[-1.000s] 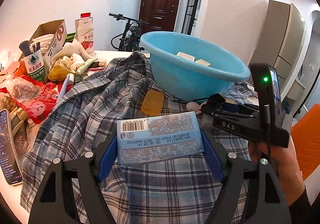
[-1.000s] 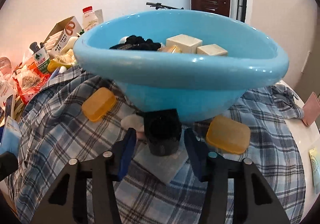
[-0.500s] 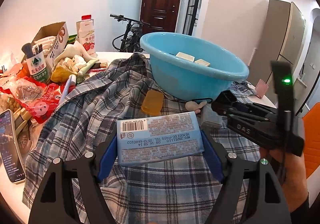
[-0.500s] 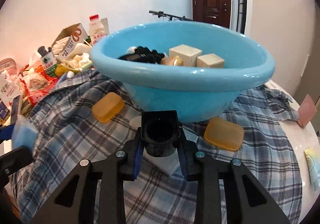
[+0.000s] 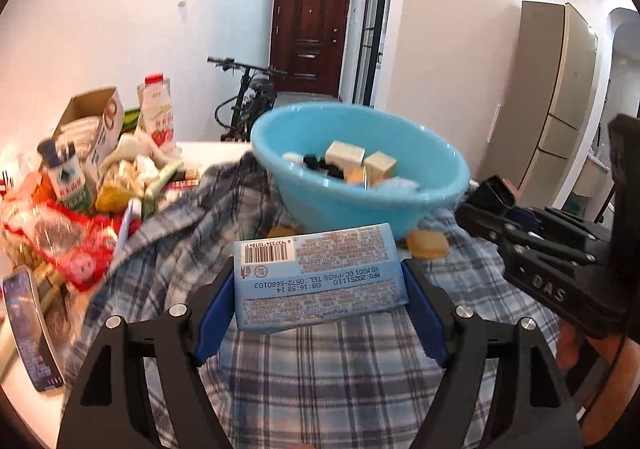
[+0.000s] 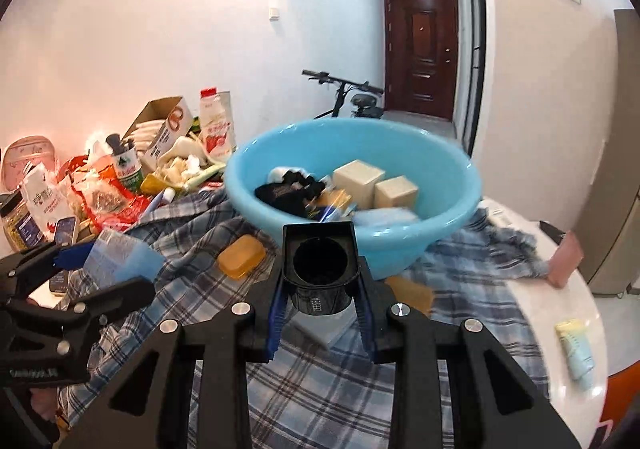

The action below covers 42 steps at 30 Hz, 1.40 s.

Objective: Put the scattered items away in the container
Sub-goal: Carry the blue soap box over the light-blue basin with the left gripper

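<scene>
A light blue basin (image 5: 360, 209) (image 6: 400, 245) stands on a plaid shirt (image 5: 320, 369) and holds beige boxes, a black cloth and other small items. My left gripper (image 5: 320, 283) is shut on a blue barcode packet (image 5: 320, 277), held above the shirt in front of the basin; the packet (image 6: 116, 257) also shows at the left of the right wrist view. My right gripper (image 6: 320, 289) is shut on a black square-rimmed jar (image 6: 320, 261), lifted just before the basin's near wall. From the left wrist view the right gripper (image 5: 492, 209) is at the right.
Orange soap bars (image 6: 242, 257) (image 5: 427, 243) lie on the shirt near the basin's foot. A white flat pad (image 6: 320, 329) lies under the jar. Cartons, bags and a phone (image 5: 28, 329) crowd the left. A pale tube (image 6: 576, 349) and a pink item (image 6: 564, 261) lie at the right table edge.
The right gripper closed on the black jar and lifted it off the shirt. Both grippers rose, so the basin's inside now shows. The left gripper kept hold of its packet.
</scene>
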Each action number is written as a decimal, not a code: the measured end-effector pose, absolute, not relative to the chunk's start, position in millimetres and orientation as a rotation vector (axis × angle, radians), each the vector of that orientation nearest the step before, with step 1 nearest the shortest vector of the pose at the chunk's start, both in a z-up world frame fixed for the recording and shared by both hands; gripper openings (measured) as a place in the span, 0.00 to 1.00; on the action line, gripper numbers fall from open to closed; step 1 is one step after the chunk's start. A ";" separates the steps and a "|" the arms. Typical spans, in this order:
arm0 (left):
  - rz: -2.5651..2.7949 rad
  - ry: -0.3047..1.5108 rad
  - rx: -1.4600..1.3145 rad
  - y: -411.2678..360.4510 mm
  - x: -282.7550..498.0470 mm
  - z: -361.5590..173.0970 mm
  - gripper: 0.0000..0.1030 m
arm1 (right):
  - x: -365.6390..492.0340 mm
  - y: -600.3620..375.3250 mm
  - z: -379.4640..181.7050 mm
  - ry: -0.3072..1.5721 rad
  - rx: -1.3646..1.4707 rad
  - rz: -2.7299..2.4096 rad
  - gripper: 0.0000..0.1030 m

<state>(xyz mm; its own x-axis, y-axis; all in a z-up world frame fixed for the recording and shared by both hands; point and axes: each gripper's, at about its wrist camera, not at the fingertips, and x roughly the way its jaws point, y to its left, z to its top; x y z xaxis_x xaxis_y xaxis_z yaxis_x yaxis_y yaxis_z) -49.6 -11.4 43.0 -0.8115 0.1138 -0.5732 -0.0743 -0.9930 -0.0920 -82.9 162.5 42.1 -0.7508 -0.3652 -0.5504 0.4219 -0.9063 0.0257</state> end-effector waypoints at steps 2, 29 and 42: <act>2.902 -0.071 -0.896 -7.3 -56.7 54.7 0.74 | -83.6 167.0 49.5 0.133 0.774 -2.606 0.32; 2.958 0.016 -0.661 -3.8 -186.8 142.6 0.74 | -179.2 144.4 150.0 0.135 0.555 -2.666 0.32; 2.958 -0.005 -0.794 -5.9 -229.4 108.6 0.74 | -240.3 131.8 108.8 0.129 0.682 -2.666 0.32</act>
